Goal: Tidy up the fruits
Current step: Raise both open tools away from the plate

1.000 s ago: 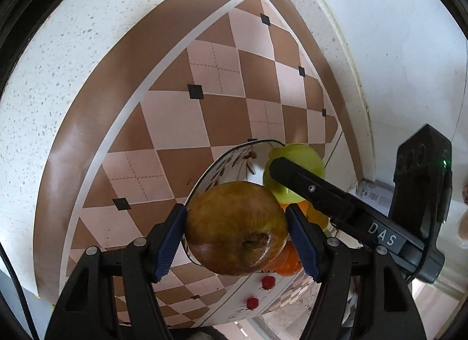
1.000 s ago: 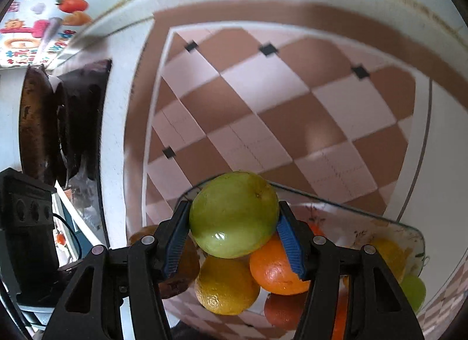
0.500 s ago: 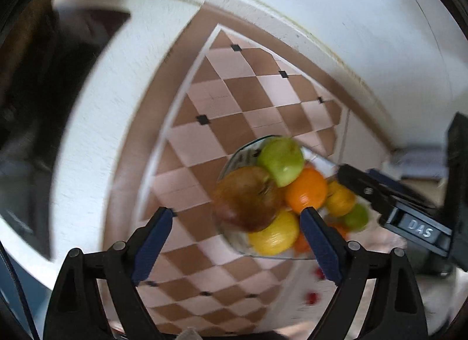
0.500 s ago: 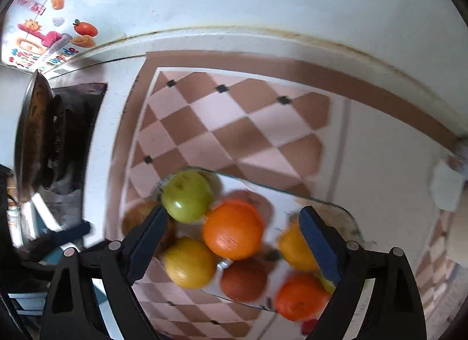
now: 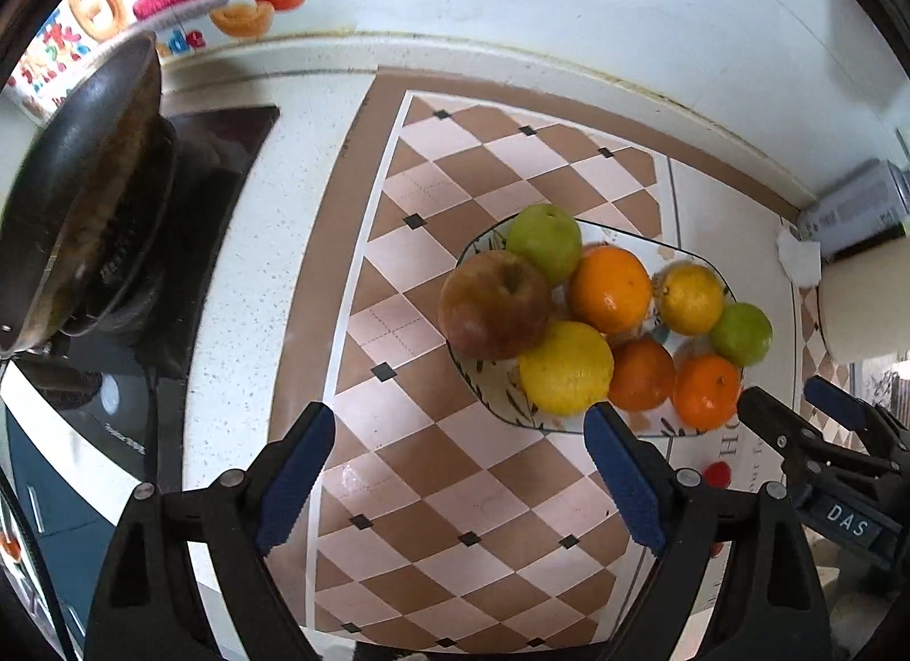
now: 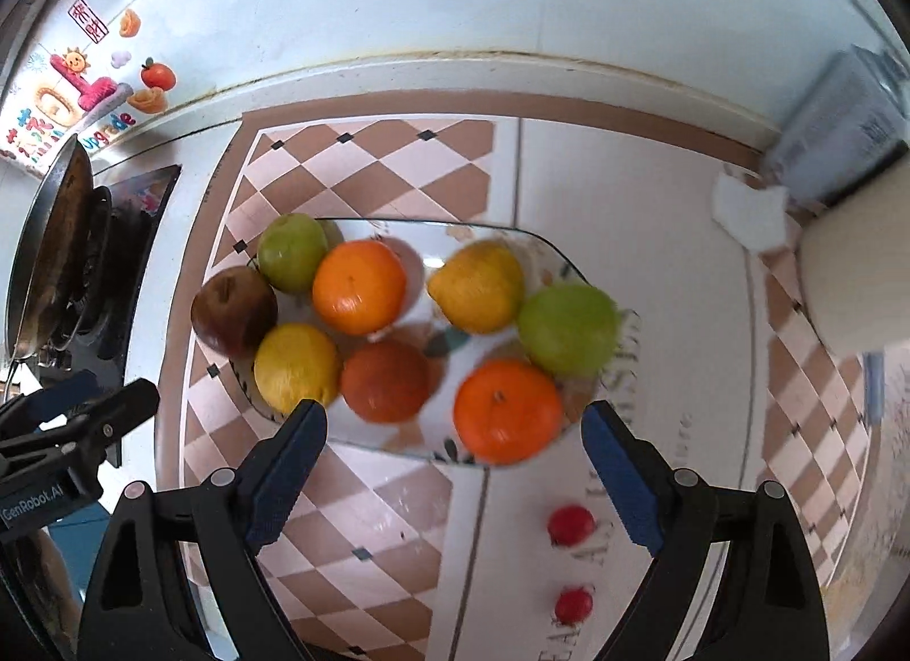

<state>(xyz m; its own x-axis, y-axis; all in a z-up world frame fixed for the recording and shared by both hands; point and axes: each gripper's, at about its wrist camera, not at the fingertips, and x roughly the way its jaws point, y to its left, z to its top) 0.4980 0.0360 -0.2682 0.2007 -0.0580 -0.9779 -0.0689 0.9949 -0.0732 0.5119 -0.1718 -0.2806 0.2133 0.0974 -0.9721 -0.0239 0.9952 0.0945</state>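
A patterned plate (image 5: 500, 396) (image 6: 392, 442) on the checkered mat holds several fruits. The brown-red apple (image 5: 493, 304) (image 6: 234, 309) sits at the plate's left edge, with the green apple (image 5: 545, 241) (image 6: 291, 259) just behind it. Oranges (image 5: 609, 289) (image 6: 358, 285), yellow citrus (image 5: 565, 366) (image 6: 296, 366) and another green fruit (image 5: 740, 333) (image 6: 566, 327) fill the rest. My left gripper (image 5: 458, 467) is open and empty, above and in front of the plate. My right gripper (image 6: 452, 462) is open and empty over the plate's near edge.
A dark frying pan (image 5: 79, 177) (image 6: 51, 240) sits on a black stove at the left. A checkered mat (image 5: 455, 519) covers the white counter. A grey box (image 6: 836, 132) and a white container (image 6: 853, 285) stand at the right, against the wall.
Both grippers opened and let go: the brown-red apple and the green apple now rest on the plate. Both grippers have pulled up and back from the plate.
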